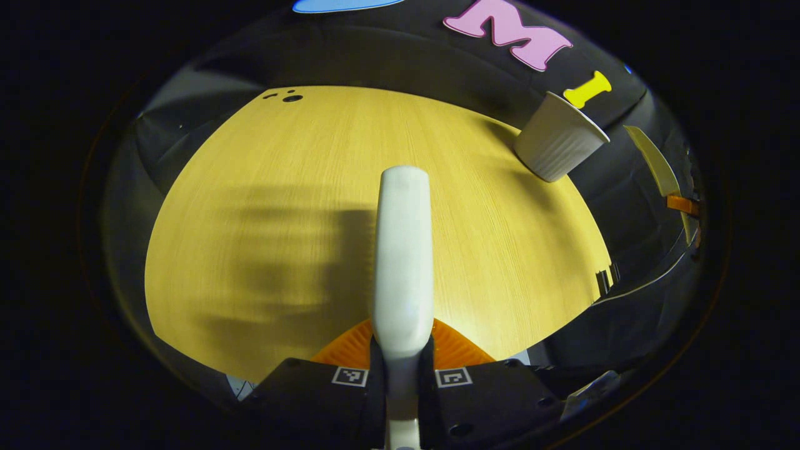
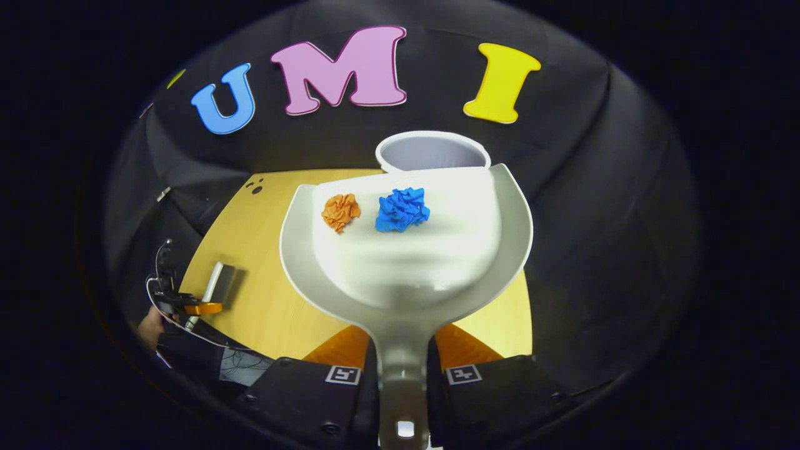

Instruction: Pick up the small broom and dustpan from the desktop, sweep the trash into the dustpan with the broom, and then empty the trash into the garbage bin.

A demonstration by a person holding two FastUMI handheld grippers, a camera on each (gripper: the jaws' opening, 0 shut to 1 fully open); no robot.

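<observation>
Dustpan handle sits clamped between the fingers of the right gripper (image 2: 403,381), both pressing on it, with the long axis of the dustpan (image 2: 406,275) running straight forward from the gripper. Two crumpled scraps rest in the pan near its front lip: an orange paper ball (image 2: 340,211) to the left and a blue paper ball (image 2: 402,209) beside it, apart from each other. Directly beyond the lip stands the garbage bin (image 2: 431,152), mouth open upward and rim just past the pan edge; judged from this, the emptying step needs a forward tilt over the rim. The wooden surface (image 2: 250,294) lies below, open on both sides of the pan.

The left gripper (image 1: 403,375) is closed on the broom (image 1: 403,250), its pale handle pointing forward over bare surface (image 1: 250,219). The garbage bin (image 1: 558,147) appears far right at the surface edge, well apart from the broom.
</observation>
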